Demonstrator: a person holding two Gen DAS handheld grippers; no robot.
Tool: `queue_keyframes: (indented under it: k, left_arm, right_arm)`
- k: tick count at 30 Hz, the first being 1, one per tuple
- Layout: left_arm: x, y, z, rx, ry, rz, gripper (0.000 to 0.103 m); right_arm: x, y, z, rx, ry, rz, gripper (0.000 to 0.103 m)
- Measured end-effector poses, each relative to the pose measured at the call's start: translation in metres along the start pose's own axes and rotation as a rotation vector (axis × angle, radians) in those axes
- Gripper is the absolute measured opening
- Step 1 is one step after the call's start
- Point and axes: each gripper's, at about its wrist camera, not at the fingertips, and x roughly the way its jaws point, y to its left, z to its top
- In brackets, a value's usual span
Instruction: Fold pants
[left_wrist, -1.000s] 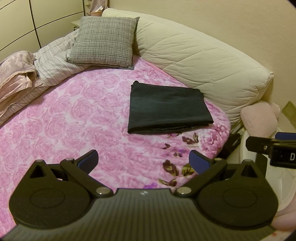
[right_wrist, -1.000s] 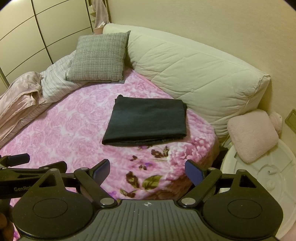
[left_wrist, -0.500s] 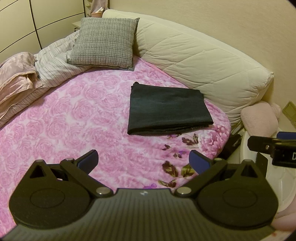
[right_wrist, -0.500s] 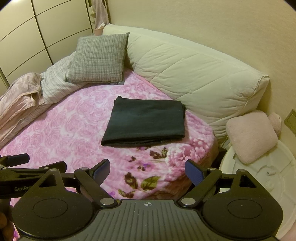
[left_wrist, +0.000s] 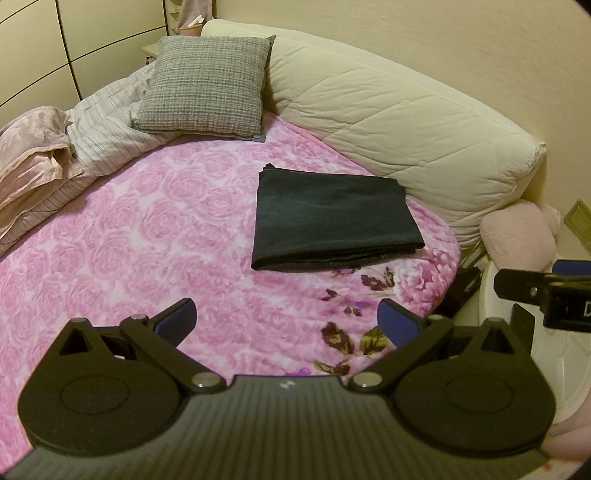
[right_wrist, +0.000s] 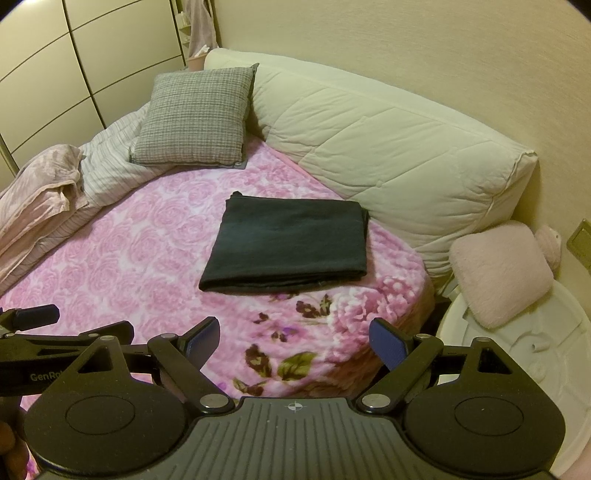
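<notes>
The dark pants (left_wrist: 334, 219) lie folded into a flat rectangle on the pink rose blanket (left_wrist: 147, 236), close to the cream bolster; they show too in the right wrist view (right_wrist: 288, 243). My left gripper (left_wrist: 288, 319) hangs open above the blanket's near part, well short of the pants, with nothing between its blue pads. Beside it, my right gripper (right_wrist: 293, 339) stands open over the bed's floral corner, likewise apart from the pants. Each gripper's tip shows at the edge of the other's view.
A grey checked cushion (left_wrist: 205, 85) leans at the back. A long cream bolster (left_wrist: 399, 122) runs along the wall. Striped bedding (left_wrist: 107, 122) and a pink crumpled cloth (left_wrist: 33, 155) lie left. A pink fluffy pillow (right_wrist: 502, 269) rests on a white round lid (right_wrist: 546, 369) right of the bed.
</notes>
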Motion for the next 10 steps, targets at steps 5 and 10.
queue_keyframes:
  k: [5, 10]
  left_arm:
    - [0.0002, 0.0000, -0.0003, -0.007, -0.003, -0.002, 0.102]
    - [0.0010, -0.0011, -0.0001, -0.020, -0.009, -0.003, 0.102]
  right_arm:
    - [0.0001, -0.0009, 0.0002, 0.002, 0.001, -0.001, 0.085]
    - [0.0005, -0.0031, 0.0010, 0.003, 0.001, -0.001, 0.085]
